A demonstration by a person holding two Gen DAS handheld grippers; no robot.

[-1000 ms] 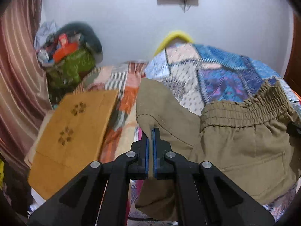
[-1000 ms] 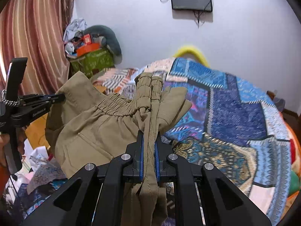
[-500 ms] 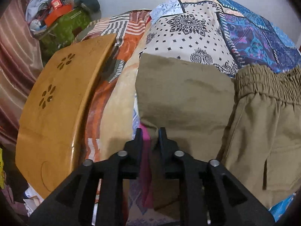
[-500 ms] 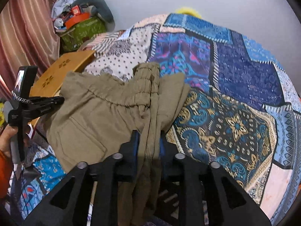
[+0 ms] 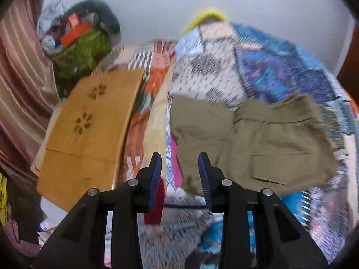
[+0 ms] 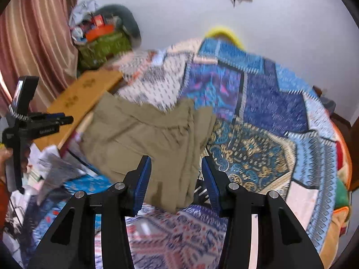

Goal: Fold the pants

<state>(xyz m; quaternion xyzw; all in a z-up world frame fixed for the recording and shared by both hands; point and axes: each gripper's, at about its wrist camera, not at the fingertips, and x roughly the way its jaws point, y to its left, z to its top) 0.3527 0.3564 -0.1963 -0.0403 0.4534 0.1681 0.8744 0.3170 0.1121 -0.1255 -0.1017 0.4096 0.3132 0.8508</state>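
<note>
Both grippers let go since earlier, left gripper and right gripper jaws apart, pants folded on quilt.

bed: patchwork quilt cover, blue and cream panels | on it: khaki pants lying folded near the left edge | wooden board just beside

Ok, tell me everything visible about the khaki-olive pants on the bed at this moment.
The khaki-olive cotton-looking pants lie folded in a compact, roughly rectangular bundle on the patchwork quilt, near its edge beside the wooden board. A gathered elastic waistband faces the wall; a flapped pocket shows on top. One side is bunched in loose folds. Neither the left gripper nor the right gripper holds them: both jaws stand open.
</note>
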